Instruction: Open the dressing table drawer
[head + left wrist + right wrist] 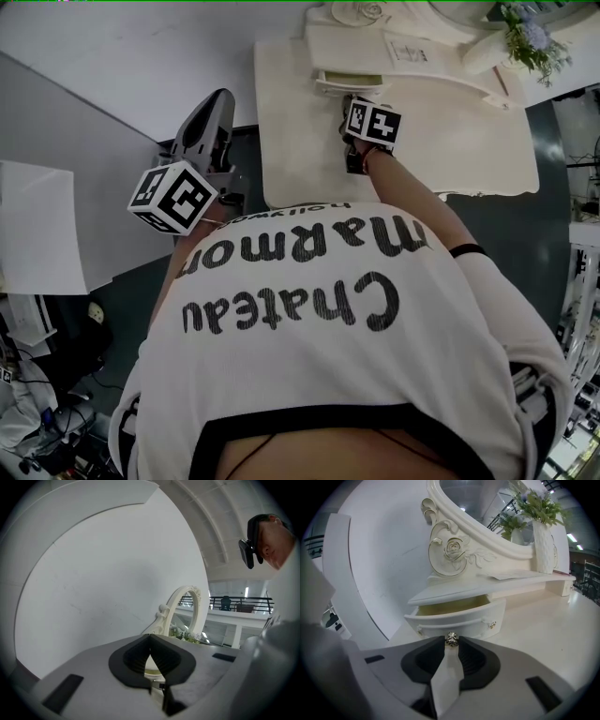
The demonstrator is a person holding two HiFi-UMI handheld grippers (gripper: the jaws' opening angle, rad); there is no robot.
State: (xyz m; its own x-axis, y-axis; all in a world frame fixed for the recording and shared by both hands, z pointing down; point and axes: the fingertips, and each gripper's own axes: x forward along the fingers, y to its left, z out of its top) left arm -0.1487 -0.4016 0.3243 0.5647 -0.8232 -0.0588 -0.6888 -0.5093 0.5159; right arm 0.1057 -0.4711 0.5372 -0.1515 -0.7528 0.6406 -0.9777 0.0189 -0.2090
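Between right claw [451, 645] tips sits the drawer knob [451, 639]

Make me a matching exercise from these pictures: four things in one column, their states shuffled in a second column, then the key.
Things
1. drawer
2. left gripper
3. right gripper
4. vase

States
A. jaws together, nothing between them
B. upright on the shelf beside the mirror, flowers in it
C. pulled partly open
D. jaws closed on the small metal knob

Pairs: 1-C, 2-A, 3-D, 4-B
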